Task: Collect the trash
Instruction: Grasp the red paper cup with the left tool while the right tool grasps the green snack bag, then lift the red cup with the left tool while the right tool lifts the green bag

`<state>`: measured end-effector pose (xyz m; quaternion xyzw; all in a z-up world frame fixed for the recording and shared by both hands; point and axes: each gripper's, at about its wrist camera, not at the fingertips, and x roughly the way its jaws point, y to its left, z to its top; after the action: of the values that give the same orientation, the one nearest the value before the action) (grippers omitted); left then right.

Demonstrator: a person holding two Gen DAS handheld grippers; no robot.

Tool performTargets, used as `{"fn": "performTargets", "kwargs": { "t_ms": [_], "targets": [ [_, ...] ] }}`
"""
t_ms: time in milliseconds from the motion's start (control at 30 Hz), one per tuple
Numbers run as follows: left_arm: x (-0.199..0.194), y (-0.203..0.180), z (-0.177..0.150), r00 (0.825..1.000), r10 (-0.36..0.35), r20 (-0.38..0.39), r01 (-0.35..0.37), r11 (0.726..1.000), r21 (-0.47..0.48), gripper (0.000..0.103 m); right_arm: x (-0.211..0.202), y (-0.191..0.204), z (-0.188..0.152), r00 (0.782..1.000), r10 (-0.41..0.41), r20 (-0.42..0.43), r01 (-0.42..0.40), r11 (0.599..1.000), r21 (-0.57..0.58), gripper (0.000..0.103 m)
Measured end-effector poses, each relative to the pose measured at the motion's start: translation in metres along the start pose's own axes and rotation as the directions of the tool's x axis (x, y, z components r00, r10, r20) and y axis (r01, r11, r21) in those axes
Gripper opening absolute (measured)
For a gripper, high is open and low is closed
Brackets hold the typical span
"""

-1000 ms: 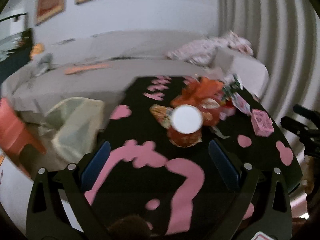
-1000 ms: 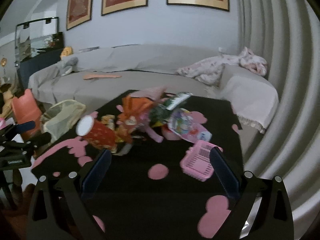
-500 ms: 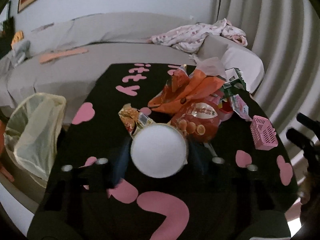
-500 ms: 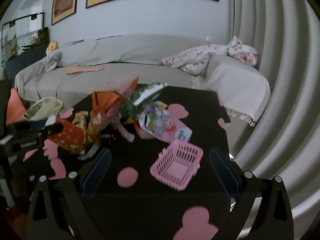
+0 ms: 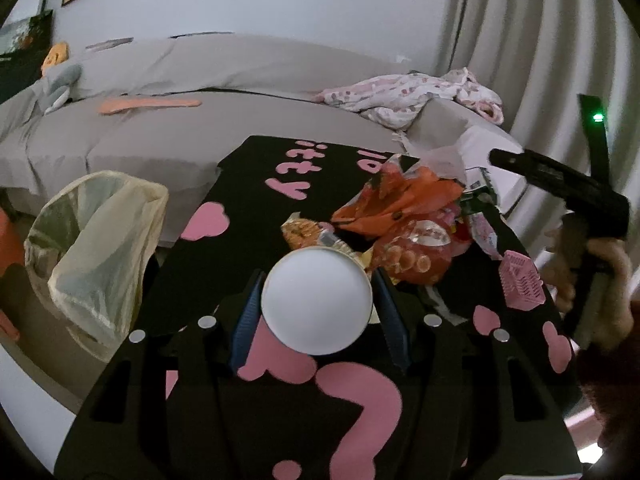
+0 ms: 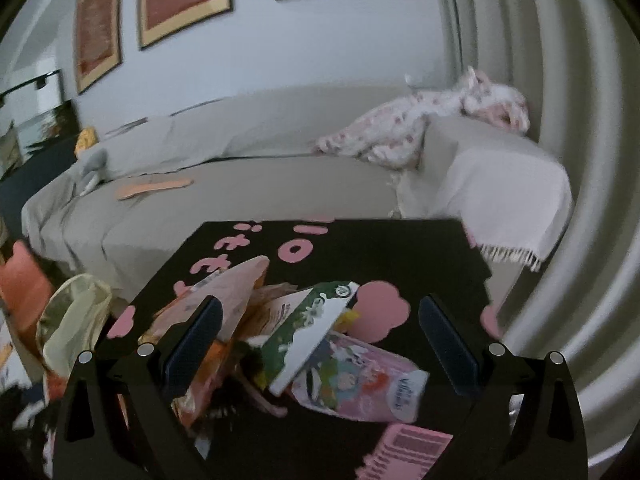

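Jaws of L gripper (image 5: 316, 312) clamped white-lidded cup (image 5: 317, 299) w/ both pads; R gripper (image 6: 320, 344) stood released over wrappers (image 6: 312, 332).

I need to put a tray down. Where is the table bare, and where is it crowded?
Bare: the table's left side, from the trash bag edge to the wrappers, and the far strip by the sofa. Crowded: middle and right, wrappers up to the pink basket.
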<state>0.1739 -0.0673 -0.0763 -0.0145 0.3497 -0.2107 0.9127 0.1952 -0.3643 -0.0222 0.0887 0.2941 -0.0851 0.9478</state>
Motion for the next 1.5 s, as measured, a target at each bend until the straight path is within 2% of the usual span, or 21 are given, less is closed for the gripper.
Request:
{"fn": "performTargets", "kwargs": {
  "t_ms": [67,167,233,333,367,400,500,700,833,1000,1133,1233,1333,1367,1400,1467,1500],
  "targets": [
    [0.001,0.007,-0.003,1.000,0.009,-0.008,-0.010,1.000,-0.018,0.052,0.016,-0.002,-0.003,1.000,-0.005,-0.020,0.006,0.999,0.054,0.095],
    [0.001,0.016,-0.007,1.000,0.019,-0.011,-0.019,0.999,-0.035,0.052,0.031,-0.007,-0.010,0.998,0.036,-0.044,-0.030,0.991,0.132,0.095],
    [0.002,0.021,-0.010,1.000,0.021,-0.015,-0.022,0.999,-0.048,0.052,0.040,-0.007,-0.012,0.996,0.053,-0.065,-0.042,0.987,0.153,0.092],
    [0.002,0.026,-0.012,1.000,0.020,-0.020,-0.021,0.997,-0.069,0.052,0.046,-0.009,-0.015,0.992,0.079,-0.095,-0.064,0.986,0.151,0.071],
    [0.002,0.026,-0.012,1.000,0.019,-0.023,-0.021,0.997,-0.074,0.052,0.048,-0.010,-0.016,0.987,0.110,-0.114,-0.093,0.985,0.148,0.052],
    [0.002,0.027,-0.012,1.000,0.019,-0.024,-0.021,0.997,-0.076,0.052,0.050,-0.011,-0.018,0.981,0.138,-0.138,-0.118,0.982,0.145,0.041],
    [-0.002,0.027,-0.011,1.000,0.018,-0.023,-0.020,0.997,-0.081,0.052,0.037,-0.013,-0.020,0.980,0.146,-0.135,-0.132,0.985,0.107,0.035],
    [-0.011,0.021,-0.006,1.000,0.015,-0.006,-0.015,0.998,-0.059,0.052,-0.021,-0.017,-0.011,0.992,0.123,-0.033,-0.123,0.992,-0.005,0.030],
    [-0.019,0.014,-0.002,1.000,0.011,0.005,-0.010,0.999,-0.038,0.052,-0.057,-0.014,-0.002,0.993,0.115,0.036,-0.111,0.990,-0.085,0.028],
    [-0.027,0.009,0.000,1.000,0.010,0.016,-0.010,1.000,-0.023,0.052,-0.086,-0.014,0.011,0.988,0.139,0.060,-0.130,0.983,-0.126,0.028],
    [-0.032,0.005,-0.003,1.000,0.001,0.014,0.000,1.000,-0.018,0.052,-0.093,-0.006,0.003,0.986,0.165,0.005,-0.162,0.972,-0.171,0.028],
    [-0.031,0.002,-0.007,1.000,-0.010,0.001,0.010,1.000,-0.012,0.052,-0.087,0.002,-0.021,0.983,0.176,-0.059,-0.184,0.964,-0.193,0.028],
    [-0.027,0.000,-0.011,1.000,-0.021,-0.019,0.021,1.000,-0.008,0.052,-0.082,0.010,-0.040,0.982,0.179,-0.065,-0.189,0.959,-0.212,0.029],
    [-0.025,0.000,-0.012,0.999,-0.023,-0.025,0.023,1.000,-0.008,0.052,-0.081,0.013,-0.045,0.980,0.189,-0.062,-0.198,0.956,-0.216,0.033],
    [-0.024,-0.001,-0.012,0.999,-0.025,-0.029,0.024,1.000,-0.009,0.052,-0.080,0.016,-0.050,0.976,0.203,-0.074,-0.215,0.951,-0.221,0.048],
    [-0.023,-0.001,-0.014,0.999,-0.027,-0.034,0.027,1.000,-0.013,0.052,-0.077,0.021,-0.059,0.969,0.231,-0.090,-0.245,0.943,-0.225,0.064],
    [-0.023,0.000,-0.015,0.999,-0.028,-0.035,0.027,1.000,-0.014,0.052,-0.076,0.023,-0.064,0.968,0.237,-0.086,-0.251,0.940,-0.230,0.064]
  ]
}}
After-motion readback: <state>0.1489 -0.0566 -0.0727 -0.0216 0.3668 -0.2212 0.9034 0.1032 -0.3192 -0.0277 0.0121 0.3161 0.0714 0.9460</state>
